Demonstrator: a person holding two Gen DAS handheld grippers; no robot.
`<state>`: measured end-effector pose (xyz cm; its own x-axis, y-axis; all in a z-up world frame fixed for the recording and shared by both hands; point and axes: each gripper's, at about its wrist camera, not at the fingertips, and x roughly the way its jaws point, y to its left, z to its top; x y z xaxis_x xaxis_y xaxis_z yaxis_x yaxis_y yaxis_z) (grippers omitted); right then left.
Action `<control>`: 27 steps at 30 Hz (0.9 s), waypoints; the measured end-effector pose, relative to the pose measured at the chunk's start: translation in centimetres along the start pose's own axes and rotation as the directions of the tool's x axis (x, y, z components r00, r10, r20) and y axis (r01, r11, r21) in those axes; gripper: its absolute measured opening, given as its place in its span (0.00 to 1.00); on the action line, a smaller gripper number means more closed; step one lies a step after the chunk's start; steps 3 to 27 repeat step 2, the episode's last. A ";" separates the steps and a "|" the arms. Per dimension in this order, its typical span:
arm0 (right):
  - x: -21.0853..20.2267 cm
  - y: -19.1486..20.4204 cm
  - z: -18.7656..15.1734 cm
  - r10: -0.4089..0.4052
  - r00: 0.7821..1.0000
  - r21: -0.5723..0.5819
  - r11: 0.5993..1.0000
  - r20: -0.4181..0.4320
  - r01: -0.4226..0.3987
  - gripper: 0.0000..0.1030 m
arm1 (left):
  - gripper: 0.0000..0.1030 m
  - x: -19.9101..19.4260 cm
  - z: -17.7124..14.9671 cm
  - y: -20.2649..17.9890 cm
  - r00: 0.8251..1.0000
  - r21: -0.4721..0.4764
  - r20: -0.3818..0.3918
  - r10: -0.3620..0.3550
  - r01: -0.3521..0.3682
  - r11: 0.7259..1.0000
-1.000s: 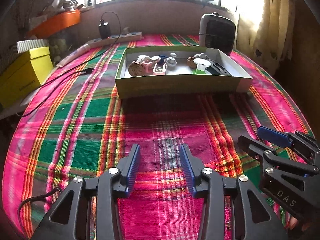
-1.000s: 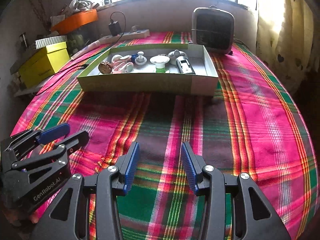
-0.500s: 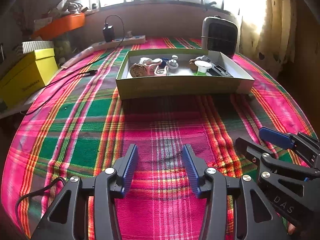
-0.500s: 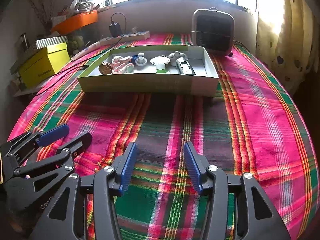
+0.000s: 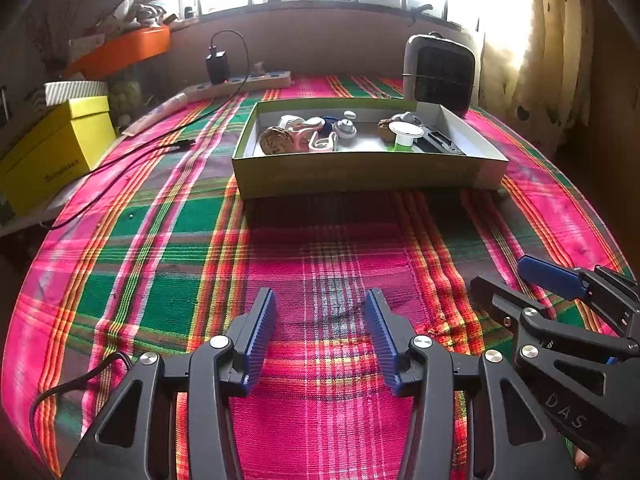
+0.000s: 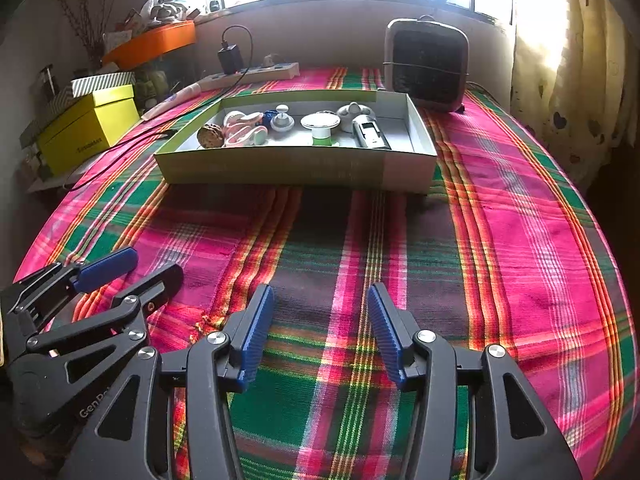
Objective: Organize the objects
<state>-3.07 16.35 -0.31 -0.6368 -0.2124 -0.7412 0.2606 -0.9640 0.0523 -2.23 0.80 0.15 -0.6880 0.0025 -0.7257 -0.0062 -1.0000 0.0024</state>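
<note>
Left wrist view: left tongs (image 5: 320, 336) apart, jaws just widened, only plaid cloth (image 5: 200, 220) between the blue pads (image 5: 262, 336). Well ahead, shallow cardboard box (image 5: 360, 176) on the desk, holding a woven ball (image 5: 275, 141), pink-and-white pieces (image 5: 316, 136), a white-topped green spool (image 5: 405, 135) and a dark gadget (image 5: 440, 145). Off to the right, just beside, right tongs.

Right wrist view: right tongs (image 6: 320, 332) likewise apart, jaws just widened, nothing gripped. Same box (image 6: 296, 168) well ahead, slightly left. Left tongs (image 6: 132, 272) close on the left. Beyond the box, a small heater (image 6: 426, 66) and a power strip (image 6: 256, 72).
</note>
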 end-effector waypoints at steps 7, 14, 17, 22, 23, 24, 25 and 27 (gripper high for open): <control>0.0 0.0 0.0 0.000 1.000 0.000 1.000 0.000 0.000 0.49 | 0.44 0.0 0.0 0.0 1.000 0.000 0.001 -0.001 0.001 1.000; 0.0 0.0 0.0 0.000 1.000 0.000 1.000 0.000 0.000 0.49 | 0.44 0.0 0.0 0.0 1.000 0.000 0.001 -0.001 0.001 1.000; 0.0 0.0 0.0 0.000 1.000 0.000 1.000 0.000 0.000 0.49 | 0.44 0.0 0.0 0.0 1.000 0.000 0.001 -0.001 0.001 1.000; 0.0 0.0 0.0 0.000 1.000 0.000 1.000 0.000 0.000 0.49 | 0.44 0.0 0.0 0.0 1.000 0.000 0.001 -0.001 0.001 1.000; 0.0 0.0 0.0 0.000 1.000 0.000 1.000 0.000 0.000 0.49 | 0.44 0.0 0.0 0.0 1.000 0.000 0.001 -0.001 0.001 1.000; 0.0 0.0 0.0 0.000 1.000 0.000 1.000 0.000 0.000 0.49 | 0.44 0.0 0.0 0.0 1.000 0.000 0.001 -0.001 0.001 1.000; 0.0 0.0 0.0 0.000 1.000 0.000 1.000 0.000 0.000 0.49 | 0.44 0.0 0.0 0.0 1.000 0.000 0.001 -0.001 0.001 1.000; 0.0 0.0 0.0 0.000 1.000 0.000 1.000 0.000 0.000 0.49 | 0.44 0.0 0.0 0.0 1.000 0.000 0.001 -0.001 0.001 1.000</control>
